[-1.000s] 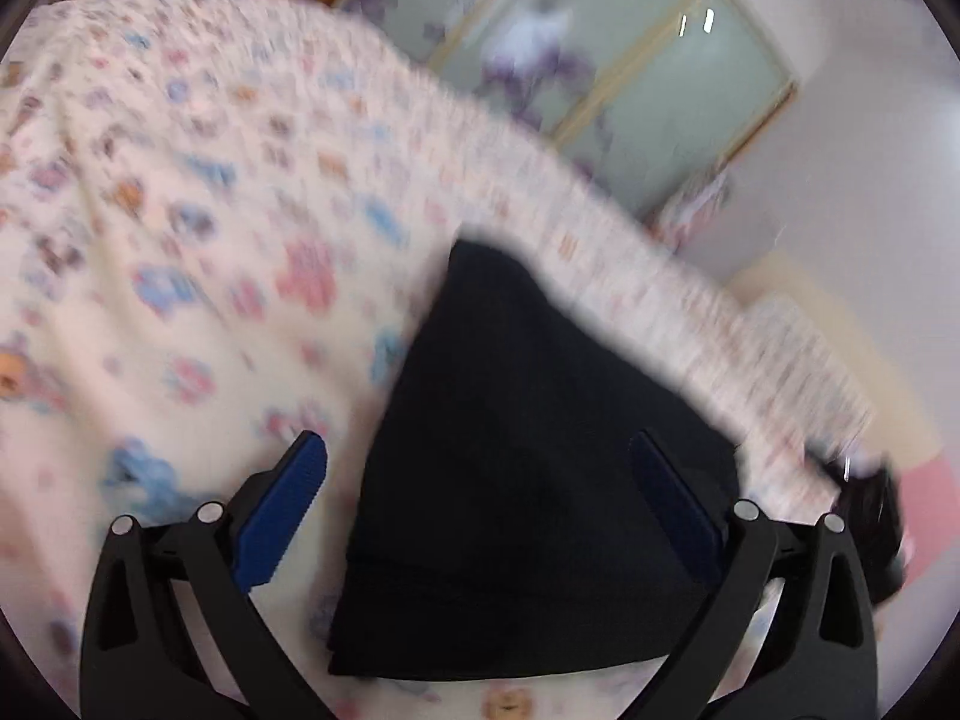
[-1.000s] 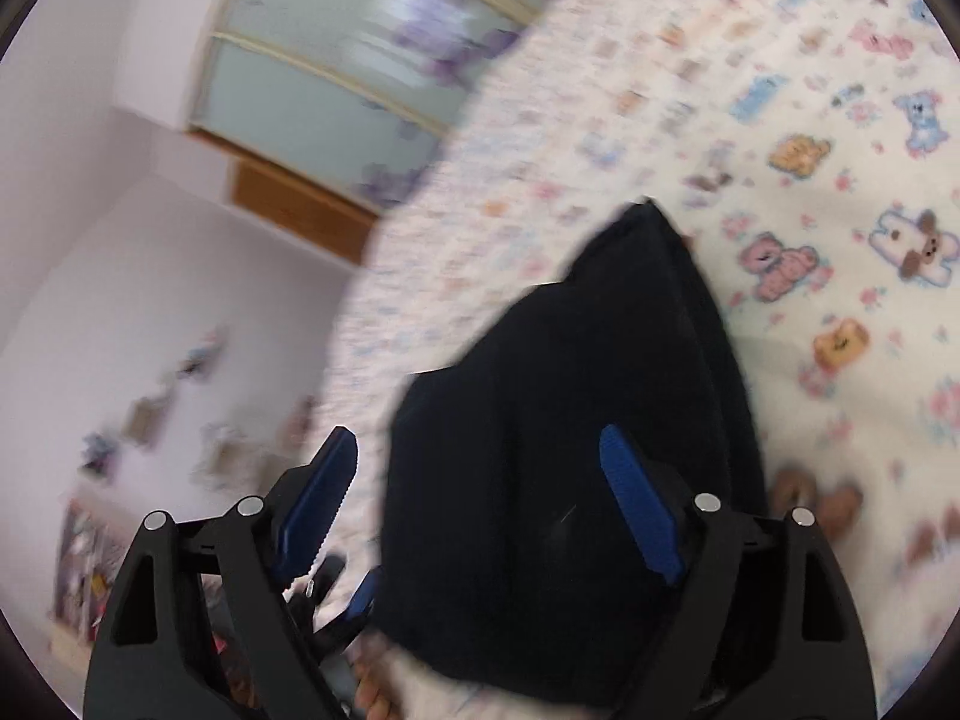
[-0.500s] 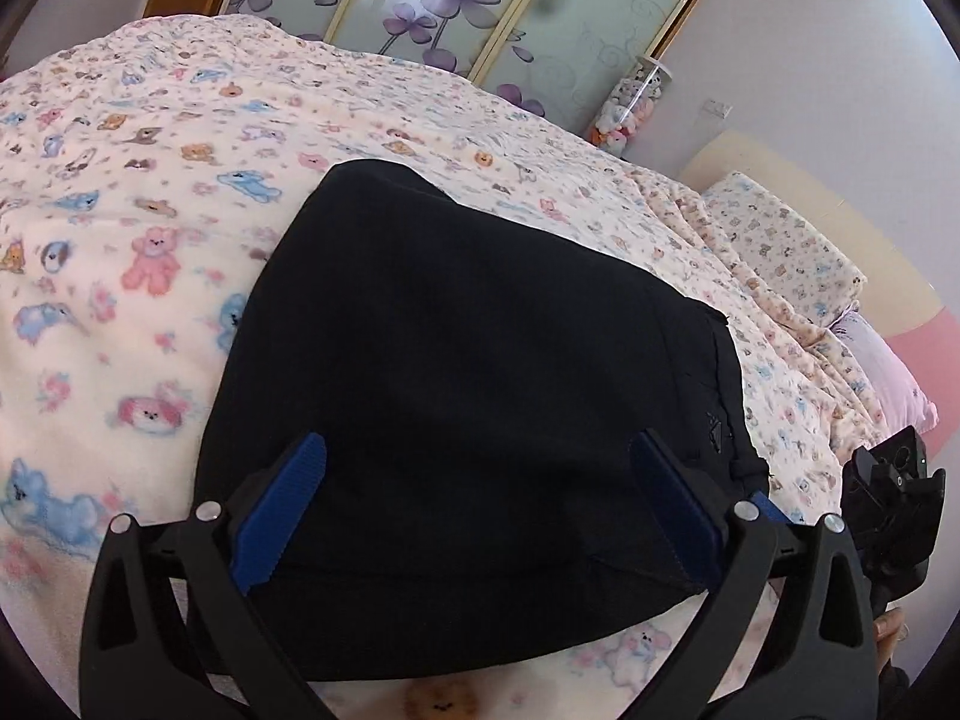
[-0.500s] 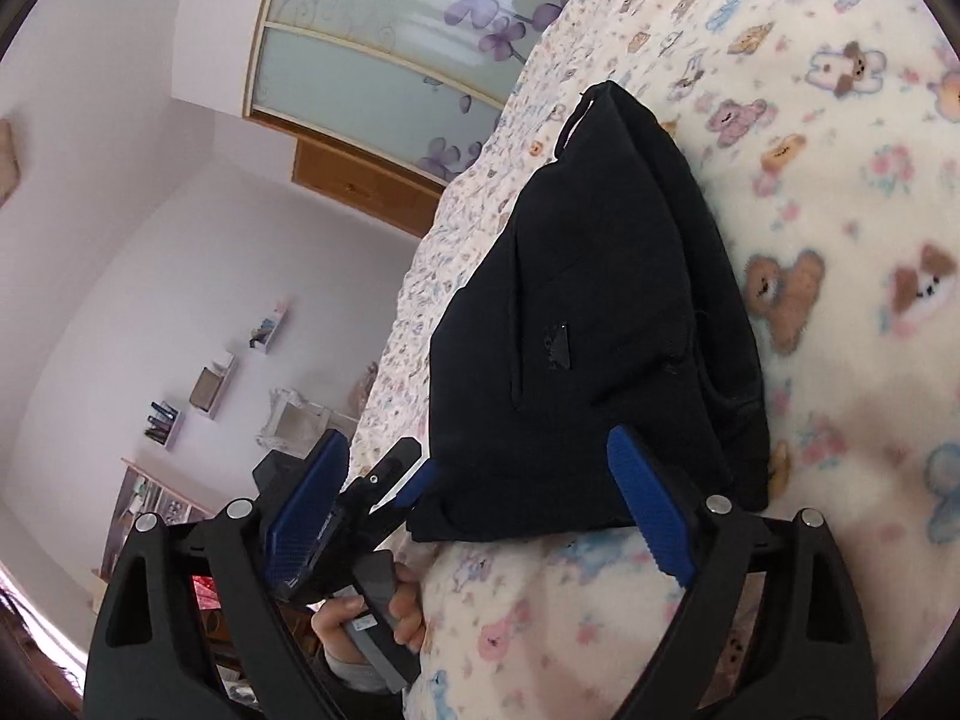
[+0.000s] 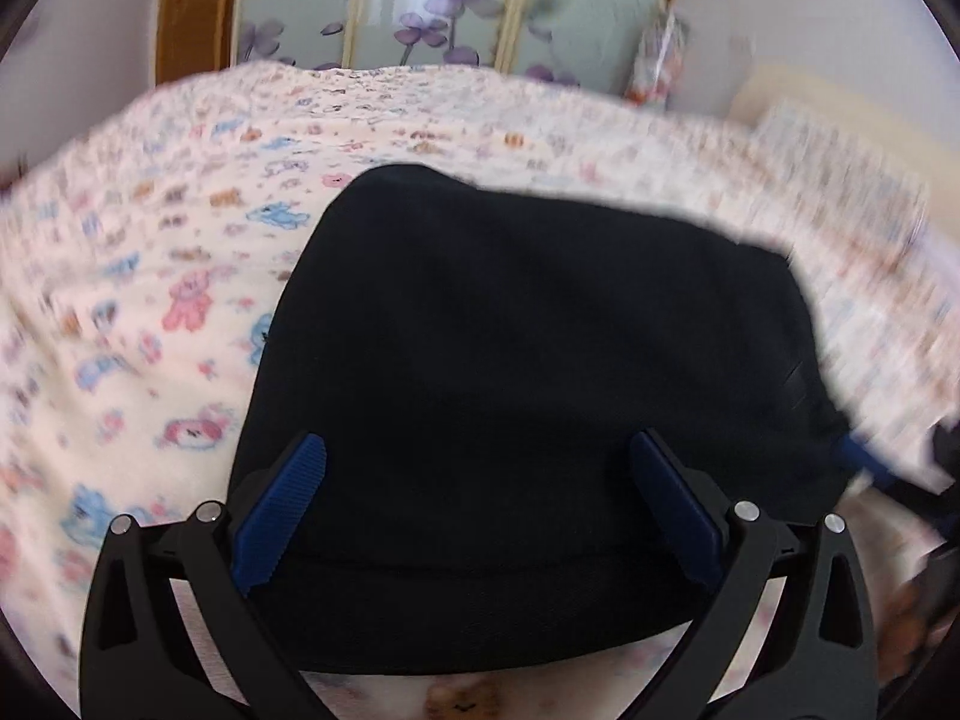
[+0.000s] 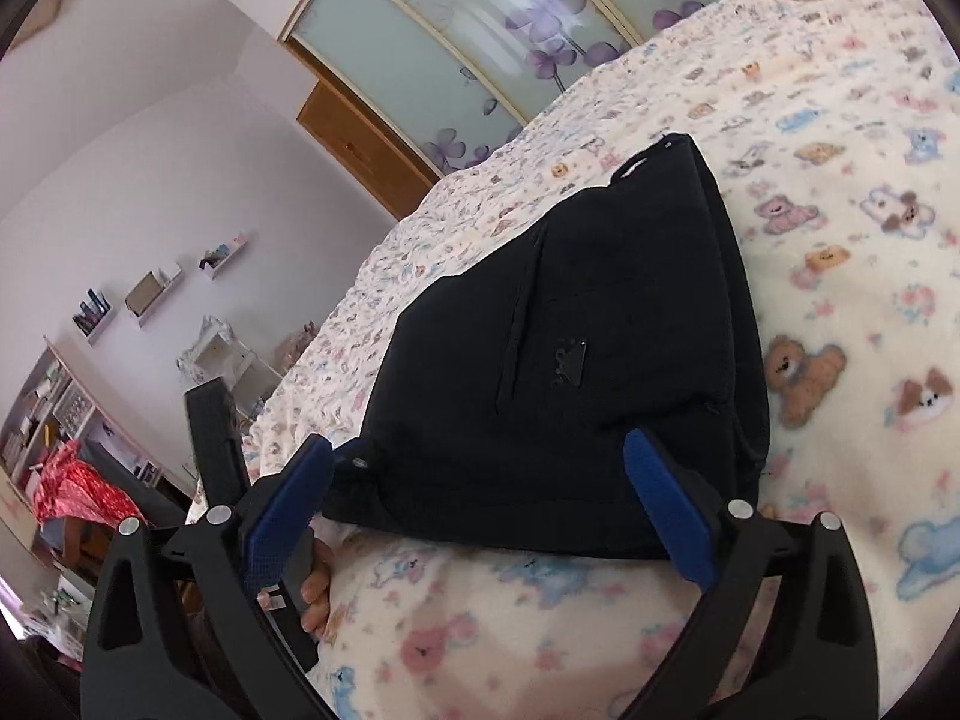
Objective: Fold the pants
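Observation:
The black pants (image 5: 528,396) lie folded in a compact bundle on the bear-print blanket (image 5: 150,312). My left gripper (image 5: 480,510) is open and empty, with its blue fingers just above the bundle's near edge. My right gripper (image 6: 480,504) is open and empty, hovering over the near edge of the pants (image 6: 588,360), whose small label and pocket seam face up. The left gripper (image 6: 252,480) and the hand holding it show at the left of the right wrist view. The right gripper's blue tip (image 5: 864,456) shows blurred at the right of the left wrist view.
The bed's edge (image 6: 336,348) drops off left of the pants. Beyond it stand shelves (image 6: 54,408) and wall racks. A sliding wardrobe with purple flowers (image 5: 456,12) stands behind the bed. A pillow (image 5: 840,144) lies at the far right.
Both grippers have swung round to face the folded pants more squarely. The left view is blurred with motion. Both stay open and empty.

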The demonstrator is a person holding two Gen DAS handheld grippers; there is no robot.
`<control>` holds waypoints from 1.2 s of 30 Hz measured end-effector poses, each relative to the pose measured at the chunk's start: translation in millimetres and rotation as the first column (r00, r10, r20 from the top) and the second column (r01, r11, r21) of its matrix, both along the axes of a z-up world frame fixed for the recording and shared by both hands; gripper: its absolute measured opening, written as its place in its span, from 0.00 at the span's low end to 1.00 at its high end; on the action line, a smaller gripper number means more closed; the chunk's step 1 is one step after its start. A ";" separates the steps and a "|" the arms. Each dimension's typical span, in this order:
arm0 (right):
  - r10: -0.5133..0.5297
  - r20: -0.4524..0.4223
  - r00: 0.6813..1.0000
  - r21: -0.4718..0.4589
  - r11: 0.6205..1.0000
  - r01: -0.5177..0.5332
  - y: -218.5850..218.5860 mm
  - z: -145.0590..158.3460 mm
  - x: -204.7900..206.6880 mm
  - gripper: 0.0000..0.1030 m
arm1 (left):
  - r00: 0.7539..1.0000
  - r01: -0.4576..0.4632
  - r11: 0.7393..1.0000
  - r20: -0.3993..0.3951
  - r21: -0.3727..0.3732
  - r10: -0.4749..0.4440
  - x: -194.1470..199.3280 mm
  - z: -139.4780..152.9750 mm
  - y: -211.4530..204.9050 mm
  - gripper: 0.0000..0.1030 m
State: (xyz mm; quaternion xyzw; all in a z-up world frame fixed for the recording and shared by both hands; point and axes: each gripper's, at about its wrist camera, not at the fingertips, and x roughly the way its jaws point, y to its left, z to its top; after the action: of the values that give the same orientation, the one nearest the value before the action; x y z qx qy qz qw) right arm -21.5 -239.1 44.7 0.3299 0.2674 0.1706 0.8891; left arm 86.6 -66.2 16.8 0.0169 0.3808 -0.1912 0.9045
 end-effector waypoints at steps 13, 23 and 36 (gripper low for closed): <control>-0.122 -0.045 0.991 -0.034 0.992 0.121 -52.9 30.4 5.9 0.97 | 0.986 -0.149 0.987 0.063 -0.063 0.153 0.6 17.8 37.6 0.98; -0.107 -0.239 0.965 -0.075 0.993 0.091 -78.7 -0.6 78.6 0.96 | 0.980 -0.185 0.982 0.076 0.035 0.182 10.5 17.6 41.4 0.98; 0.018 -0.298 0.954 0.003 1.000 -0.018 -74.0 -30.7 94.1 0.86 | 0.989 -0.144 0.978 -0.052 -0.151 0.137 24.3 18.5 70.4 0.98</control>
State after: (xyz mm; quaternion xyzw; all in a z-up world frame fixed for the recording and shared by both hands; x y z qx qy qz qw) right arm 72.6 -313.1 14.1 0.3493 0.4015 0.1270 0.8371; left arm 111.0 4.2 35.3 -0.0839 0.3839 -0.1560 0.9062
